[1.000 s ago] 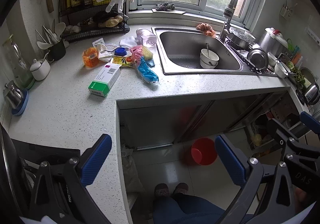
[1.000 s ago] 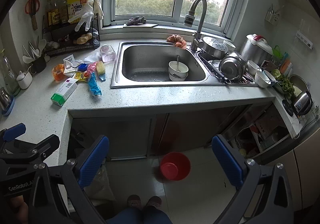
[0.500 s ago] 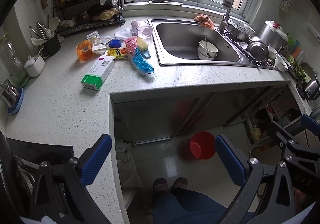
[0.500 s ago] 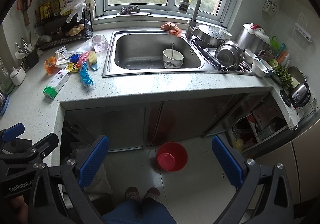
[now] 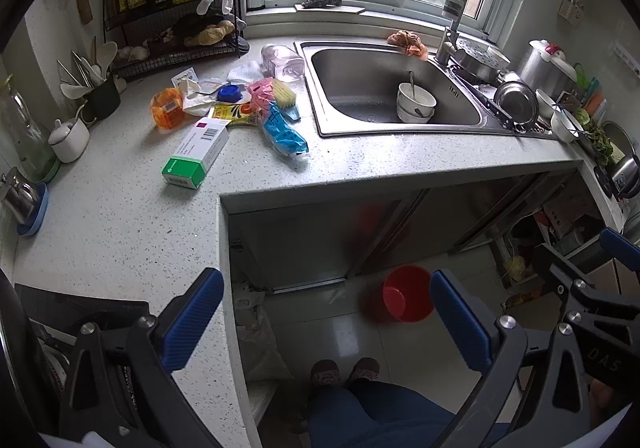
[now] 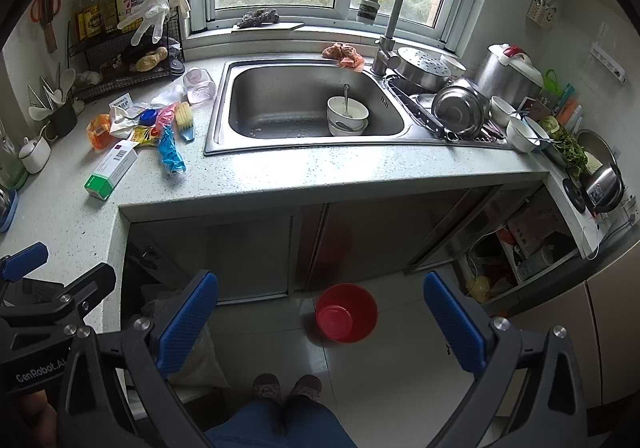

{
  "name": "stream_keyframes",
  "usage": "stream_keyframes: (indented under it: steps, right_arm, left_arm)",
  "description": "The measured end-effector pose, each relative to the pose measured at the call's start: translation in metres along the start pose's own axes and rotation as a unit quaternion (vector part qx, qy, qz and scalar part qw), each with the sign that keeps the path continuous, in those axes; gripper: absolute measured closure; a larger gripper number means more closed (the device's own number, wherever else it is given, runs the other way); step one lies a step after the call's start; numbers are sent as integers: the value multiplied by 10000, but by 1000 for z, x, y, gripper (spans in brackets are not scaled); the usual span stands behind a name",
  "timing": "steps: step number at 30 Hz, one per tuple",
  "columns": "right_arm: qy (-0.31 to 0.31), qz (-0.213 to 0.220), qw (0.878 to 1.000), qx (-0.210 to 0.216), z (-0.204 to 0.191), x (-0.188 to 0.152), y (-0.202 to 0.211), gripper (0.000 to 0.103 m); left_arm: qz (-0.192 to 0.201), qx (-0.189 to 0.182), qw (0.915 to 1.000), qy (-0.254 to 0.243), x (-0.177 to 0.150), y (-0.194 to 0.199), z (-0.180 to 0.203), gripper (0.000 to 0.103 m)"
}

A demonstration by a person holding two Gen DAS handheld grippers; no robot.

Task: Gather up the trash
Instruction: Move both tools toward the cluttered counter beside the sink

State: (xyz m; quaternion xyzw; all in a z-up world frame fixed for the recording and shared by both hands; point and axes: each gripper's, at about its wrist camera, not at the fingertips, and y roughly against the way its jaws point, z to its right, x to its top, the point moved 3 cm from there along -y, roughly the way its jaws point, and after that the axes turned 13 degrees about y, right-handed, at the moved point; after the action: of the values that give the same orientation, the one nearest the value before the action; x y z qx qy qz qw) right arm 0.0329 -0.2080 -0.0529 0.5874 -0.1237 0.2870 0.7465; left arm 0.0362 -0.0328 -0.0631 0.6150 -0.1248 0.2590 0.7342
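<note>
Left wrist view shows our left gripper [image 5: 326,324] with its blue-padded jaws spread wide and nothing between them, hanging over the inner corner of the speckled grey stone countertop [image 5: 120,224]. Ahead of it and a little to its left lies the trash: a white cardboard box with a green end [image 5: 198,153], nearest to us, then a blue crinkled plastic wrapper [image 5: 285,133] just beside it, an orange plastic packet [image 5: 166,112], a yellow printed sachet [image 5: 234,115], a round blue bottle cap [image 5: 229,92] and crumpled white paper [image 5: 196,97], all bunched together short of the stainless steel sink [image 5: 384,91]. In the right wrist view our right gripper [image 6: 320,324] is likewise parted and empty, and straight below and ahead of it on the tiled floor stands the round red plastic bin [image 6: 347,312], well apart from the litter. We judge the step in hand to be the reach for a first piece. The box looks the best start: rigid, lying clear at the near edge of the pile. We should bring the left jaws down across its narrow width, not along its length, and keep them clear of the wrapper touching its far corner. The yellow-bristled scrub brush [image 6: 185,116] among the litter is likely not trash, so we leave it. The thin sachet and paper lie flat and will need a low, scooping pinch.
</note>
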Motion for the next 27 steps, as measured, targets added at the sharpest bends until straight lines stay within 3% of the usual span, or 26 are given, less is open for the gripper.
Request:
stream_keyframes:
  steps: [27]
  right_arm:
    - [368, -13, 9974, 612, -15, 11, -16, 0]
  left_arm:
    - [24, 480, 9985, 269, 6, 2, -18, 0]
